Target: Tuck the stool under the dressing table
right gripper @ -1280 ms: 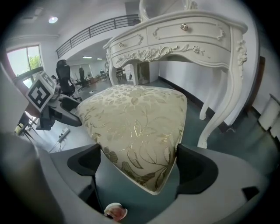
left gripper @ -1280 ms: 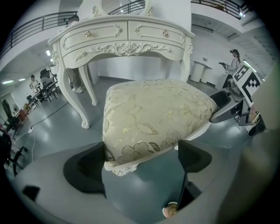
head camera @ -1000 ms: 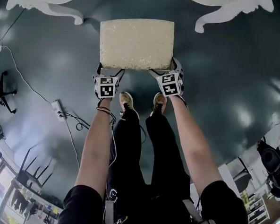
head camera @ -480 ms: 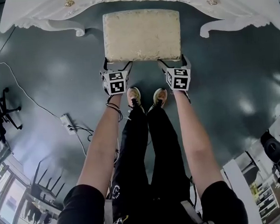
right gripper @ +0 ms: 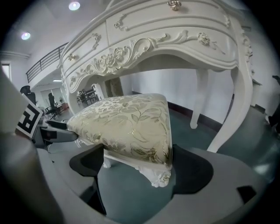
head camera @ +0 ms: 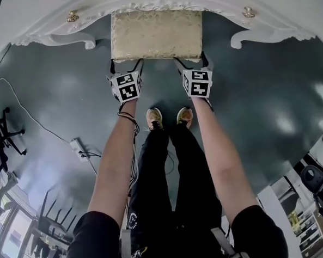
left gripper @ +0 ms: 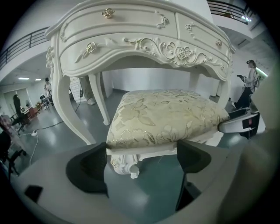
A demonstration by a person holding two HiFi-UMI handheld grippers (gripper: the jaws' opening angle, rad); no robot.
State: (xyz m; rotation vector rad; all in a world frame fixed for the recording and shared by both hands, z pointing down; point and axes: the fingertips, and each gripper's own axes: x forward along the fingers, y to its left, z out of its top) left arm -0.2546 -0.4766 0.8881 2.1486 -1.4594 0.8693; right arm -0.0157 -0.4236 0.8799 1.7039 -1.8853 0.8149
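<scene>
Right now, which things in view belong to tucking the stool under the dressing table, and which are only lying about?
Belong to the job: stool; dressing table; left gripper, clamped on a near stool corner; right gripper, jaws closing on the other near corner.
Lying about: power strip and cable on the floor; office chair at the left edge.

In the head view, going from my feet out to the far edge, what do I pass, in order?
Shoes → left gripper and right gripper side by side, each with a corner of the stool between its jaws, the right's closing → stool → dressing table.
</scene>
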